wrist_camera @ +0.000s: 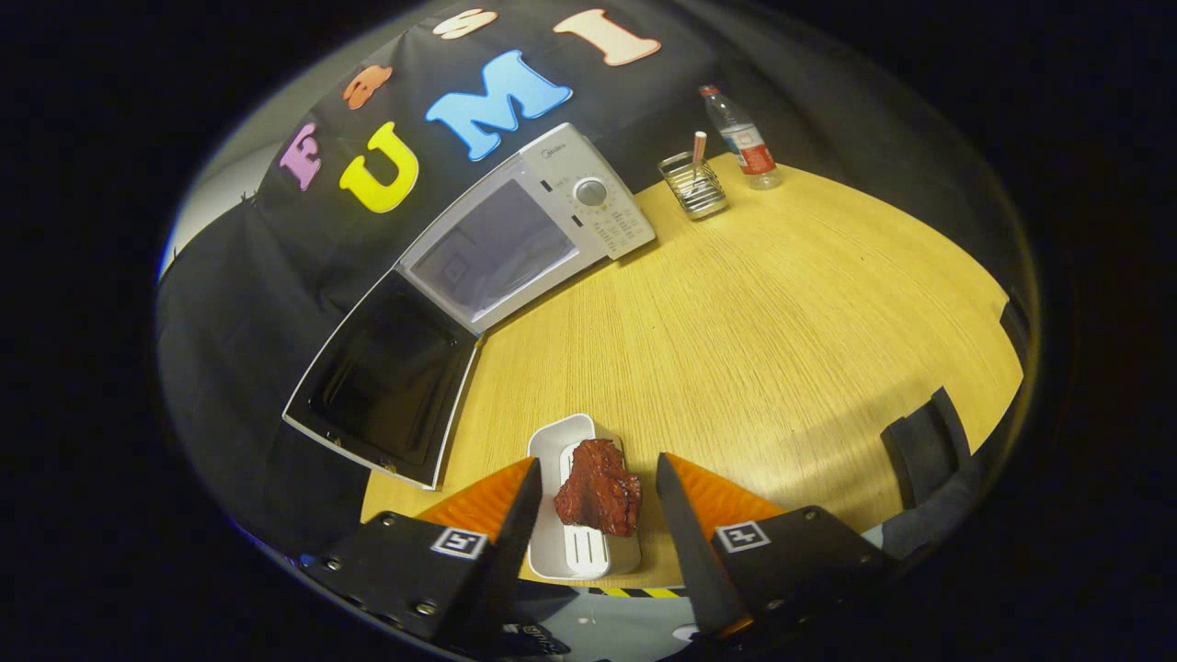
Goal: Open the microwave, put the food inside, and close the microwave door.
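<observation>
**One microwave open, one piece of food on its tray**

One white microwave (538, 221) is seen at the back of a wooden worktop (782, 322), its door (382, 382) swung fully open. Nearer than the microwave, one white tray (575, 542) carries one reddish-brown piece of food (599, 487). The gripper (593, 496) is held with its two fingers spread, one at each side of the food, neither touching it. Beside the microwave, one wire basket (694, 184) and one plastic bottle (743, 138) are set.

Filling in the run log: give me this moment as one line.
microwave door: open | food: on white tray, between jaws | gripper: open, not gripping | table: holds all
</observation>
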Demonstrator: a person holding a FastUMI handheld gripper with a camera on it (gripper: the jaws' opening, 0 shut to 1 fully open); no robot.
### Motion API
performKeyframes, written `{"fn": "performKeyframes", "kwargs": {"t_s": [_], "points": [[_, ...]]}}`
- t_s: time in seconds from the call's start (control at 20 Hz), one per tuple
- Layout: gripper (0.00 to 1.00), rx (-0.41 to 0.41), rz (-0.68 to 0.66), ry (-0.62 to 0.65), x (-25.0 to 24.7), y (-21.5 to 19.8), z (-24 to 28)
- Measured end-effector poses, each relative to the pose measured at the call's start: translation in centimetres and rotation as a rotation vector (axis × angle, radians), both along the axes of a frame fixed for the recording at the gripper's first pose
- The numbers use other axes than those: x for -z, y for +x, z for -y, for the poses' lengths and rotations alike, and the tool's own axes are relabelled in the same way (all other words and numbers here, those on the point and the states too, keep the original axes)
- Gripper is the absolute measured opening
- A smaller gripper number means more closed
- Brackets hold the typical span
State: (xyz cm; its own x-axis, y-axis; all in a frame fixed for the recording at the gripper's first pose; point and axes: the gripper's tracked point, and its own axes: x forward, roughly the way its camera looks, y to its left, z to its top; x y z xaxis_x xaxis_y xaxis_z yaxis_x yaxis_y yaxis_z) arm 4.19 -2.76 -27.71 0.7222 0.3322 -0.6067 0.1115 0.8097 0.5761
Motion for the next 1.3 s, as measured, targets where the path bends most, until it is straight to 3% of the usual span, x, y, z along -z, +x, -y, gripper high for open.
{"fn": "performKeyframes", "kwargs": {"t_s": [0.05, 0.25, 0.35, 0.4, 0.45, 0.5, 0.55, 0.95, 1.3], "points": [[0.69, 0.006, -0.015, 0.026, 0.2, -0.3, -0.2], [0.69, 0.007, -0.052, 0.101, 0.7, -0.8, -1.2], [0.34, 0.033, -0.062, 0.132, 0.9, -0.3, -1.0], [0.34, 0.045, -0.058, 0.161, 1.0, 0.2, -1.3], [0.24, 0.048, -0.054, 0.171, 0.5, -0.7, -1.0], [0.24, 0.046, -0.031, 0.169, 1.0, -0.2, -1.4], [0.11, 0.09, -0.009, 0.171, 0.0, -0.2, -0.6], [0.1, 0.129, -0.005, 0.22, -2.1, 0.4, 0.1], [0.1, 0.051, 0.1, 0.225, -7.6, 4.4, -2.9]]}}
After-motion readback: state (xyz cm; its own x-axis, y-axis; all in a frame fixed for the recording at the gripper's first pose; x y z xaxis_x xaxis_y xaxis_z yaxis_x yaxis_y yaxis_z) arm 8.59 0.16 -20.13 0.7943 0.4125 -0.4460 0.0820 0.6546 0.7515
